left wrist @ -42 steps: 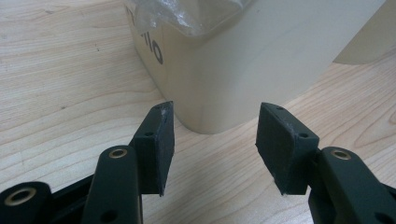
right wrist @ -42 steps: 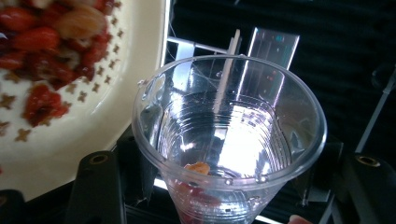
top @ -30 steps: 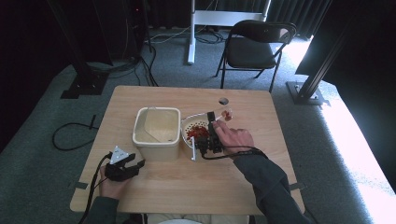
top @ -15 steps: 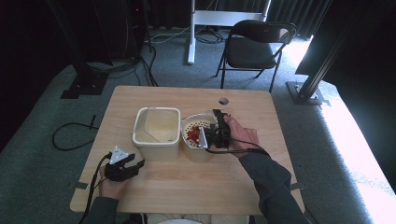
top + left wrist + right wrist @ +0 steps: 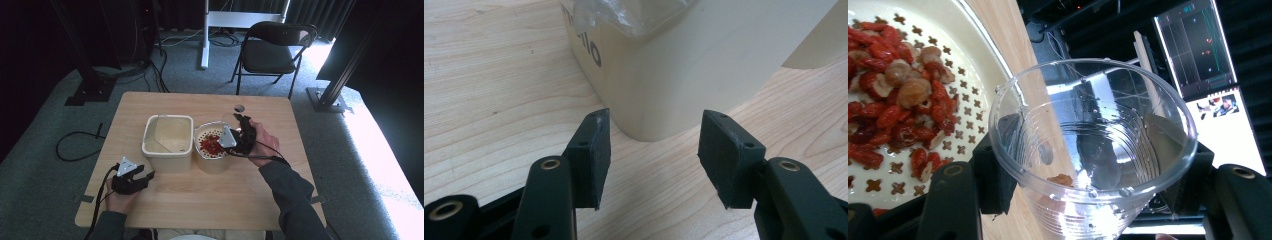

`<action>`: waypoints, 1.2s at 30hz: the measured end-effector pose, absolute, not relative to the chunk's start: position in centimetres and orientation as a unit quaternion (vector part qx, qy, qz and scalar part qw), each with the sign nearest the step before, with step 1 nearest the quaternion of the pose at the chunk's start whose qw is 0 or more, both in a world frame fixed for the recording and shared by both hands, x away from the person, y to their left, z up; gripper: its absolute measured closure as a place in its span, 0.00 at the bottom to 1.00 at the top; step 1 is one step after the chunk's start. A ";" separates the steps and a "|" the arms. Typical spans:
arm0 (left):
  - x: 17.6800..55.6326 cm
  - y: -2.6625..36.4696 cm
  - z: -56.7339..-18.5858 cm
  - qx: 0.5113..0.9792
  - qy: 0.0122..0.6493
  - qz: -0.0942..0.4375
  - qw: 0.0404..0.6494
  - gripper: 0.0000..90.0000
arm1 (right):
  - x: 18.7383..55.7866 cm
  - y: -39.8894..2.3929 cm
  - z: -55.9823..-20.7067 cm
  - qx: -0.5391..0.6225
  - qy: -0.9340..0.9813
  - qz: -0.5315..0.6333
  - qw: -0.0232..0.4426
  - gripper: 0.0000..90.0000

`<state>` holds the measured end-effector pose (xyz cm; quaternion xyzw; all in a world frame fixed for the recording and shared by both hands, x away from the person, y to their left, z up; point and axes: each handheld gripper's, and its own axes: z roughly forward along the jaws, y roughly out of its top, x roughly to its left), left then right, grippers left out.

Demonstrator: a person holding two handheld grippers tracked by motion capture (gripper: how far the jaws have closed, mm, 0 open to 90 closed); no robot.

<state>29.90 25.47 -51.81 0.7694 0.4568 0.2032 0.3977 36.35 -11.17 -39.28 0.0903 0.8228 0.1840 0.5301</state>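
One clear plastic cup point(image 5: 1093, 145), one perforated strainer bowl point(image 5: 212, 150) of red berries point(image 5: 211, 143) and one cream bin point(image 5: 167, 142) just left of the strainer stand on a pale wooden tabletop point(image 5: 200, 195); grey carpet and one black folding chair point(image 5: 272, 50) lie beyond. The right claw point(image 5: 239, 136) grasps the cup at the strainer's right rim. The left claw point(image 5: 651, 155) rests released, near the bin.

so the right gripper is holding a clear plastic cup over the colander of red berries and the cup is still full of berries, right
Not quite. The right gripper does hold the clear plastic cup by the colander of red berries, but the cup is almost empty: the right gripper view shows just one small piece left inside.
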 end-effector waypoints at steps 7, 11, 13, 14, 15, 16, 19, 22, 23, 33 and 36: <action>29.8 25.5 -51.8 0.770 0.457 0.203 0.396 0.53 | 36.6 -11.6 -38.7 0.118 0.823 0.215 0.512 0.39; 29.8 25.6 -51.8 0.769 0.458 0.203 0.397 0.53 | 36.8 -11.9 -38.4 0.134 0.822 0.233 0.502 0.39; 29.8 25.6 -51.8 0.768 0.459 0.204 0.398 0.53 | 36.9 -12.1 -38.2 0.144 0.821 0.243 0.497 0.39; 29.8 25.6 -51.8 0.768 0.459 0.204 0.398 0.53 | 36.9 -12.1 -38.2 0.144 0.821 0.243 0.497 0.39; 29.8 25.6 -51.8 0.768 0.459 0.204 0.398 0.53 | 37.0 -12.2 -38.0 0.149 0.820 0.247 0.494 0.39; 29.8 25.6 -51.8 0.768 0.459 0.204 0.398 0.53 | 37.0 -12.5 -37.8 0.158 0.819 0.259 0.488 0.39; 29.8 25.6 -51.8 0.769 0.458 0.204 0.396 0.53 | 37.1 -12.9 -37.5 0.167 0.816 0.272 0.483 0.39; 29.8 25.6 -51.8 0.769 0.458 0.203 0.396 0.53 | 37.2 -13.3 -37.1 0.181 0.813 0.286 0.474 0.39; 29.8 25.6 -51.8 0.769 0.458 0.204 0.396 0.53 | 37.3 -13.4 -37.0 0.185 0.812 0.290 0.471 0.39; 29.8 25.5 -51.8 0.770 0.458 0.203 0.396 0.53 | 37.8 -14.8 -36.1 0.228 0.803 0.344 0.430 0.39; 29.8 25.5 -51.8 0.770 0.457 0.203 0.396 0.53 | 38.0 -15.1 -35.8 0.243 0.799 0.361 0.415 0.39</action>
